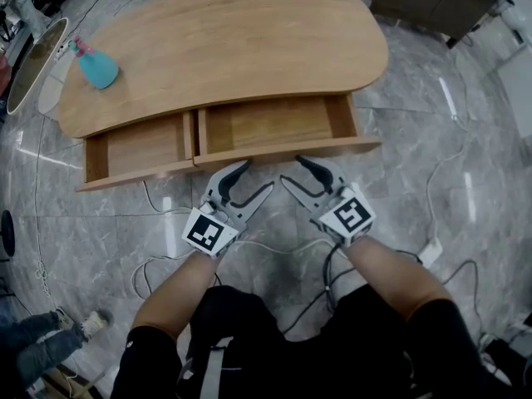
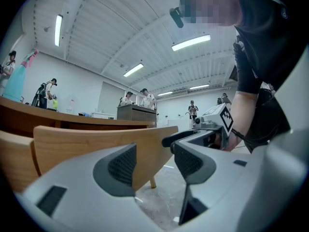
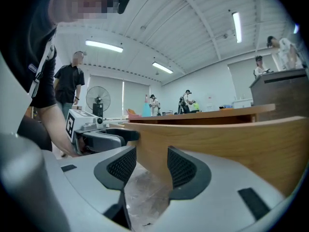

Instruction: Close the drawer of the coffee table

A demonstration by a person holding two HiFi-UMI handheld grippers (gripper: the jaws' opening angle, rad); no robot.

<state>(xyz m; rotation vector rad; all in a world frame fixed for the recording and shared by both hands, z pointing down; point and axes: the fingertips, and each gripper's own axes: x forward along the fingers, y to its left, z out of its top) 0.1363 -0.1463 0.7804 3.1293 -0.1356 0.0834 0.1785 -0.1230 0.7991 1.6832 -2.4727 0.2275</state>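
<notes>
Nearest the person, the left hand-held gripper (image 1: 256,178) and the right hand-held gripper (image 1: 291,171) are held side by side, tips angled toward each other. Both are wide, with nothing clasped between the jaws. Just ahead of them the front panel (image 1: 287,150) of the right-hand drawer (image 1: 274,123) is seen pulled well out of the coffee table, its inside bare. Whether the tips touch the panel cannot be told. The closing step is judged to be at its start: the approach looks made, the push not yet given. A level, even shove against the panel is called for, so that the drawer is not skewed. A second drawer (image 1: 137,146) to the left is also found open and would need the same. Cables (image 1: 158,264) are strewn on the floor (image 1: 465,181) beneath, though nothing is seen in the drawer's path. Farther off, a teal spray bottle (image 1: 97,66) is stood on the surface (image 1: 233,48), well apart from the work.
</notes>
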